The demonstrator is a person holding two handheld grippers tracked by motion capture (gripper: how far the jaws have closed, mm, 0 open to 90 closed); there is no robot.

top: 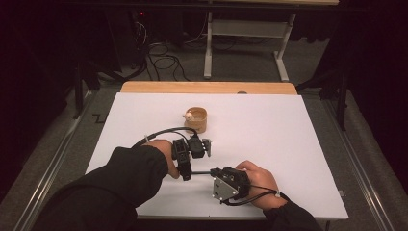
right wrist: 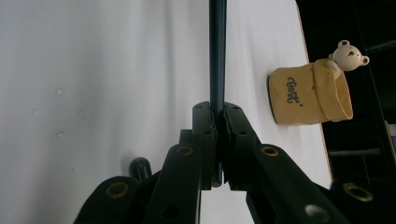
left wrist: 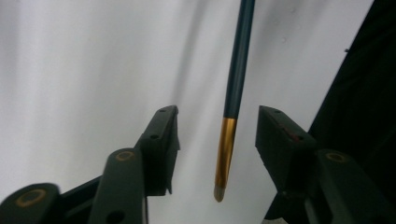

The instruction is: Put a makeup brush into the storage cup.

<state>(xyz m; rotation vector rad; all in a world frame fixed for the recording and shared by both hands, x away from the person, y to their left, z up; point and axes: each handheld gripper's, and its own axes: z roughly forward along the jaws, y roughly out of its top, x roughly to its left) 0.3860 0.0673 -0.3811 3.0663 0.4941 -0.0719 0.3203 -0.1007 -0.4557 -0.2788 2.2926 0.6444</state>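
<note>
Pen (right wrist: 217, 56) front and centre, dark shaft with a gold tip, held level just above the white table (top: 288, 144)! Behind it stands a tan bear-topped cup (top: 197, 119), well apart. Right gripper (right wrist: 218, 140) has its jaws pinched tight on the shaft. Left gripper (left wrist: 218, 140) stands spread, jaws clear on both sides of the gold tip, not touching it.
</note>
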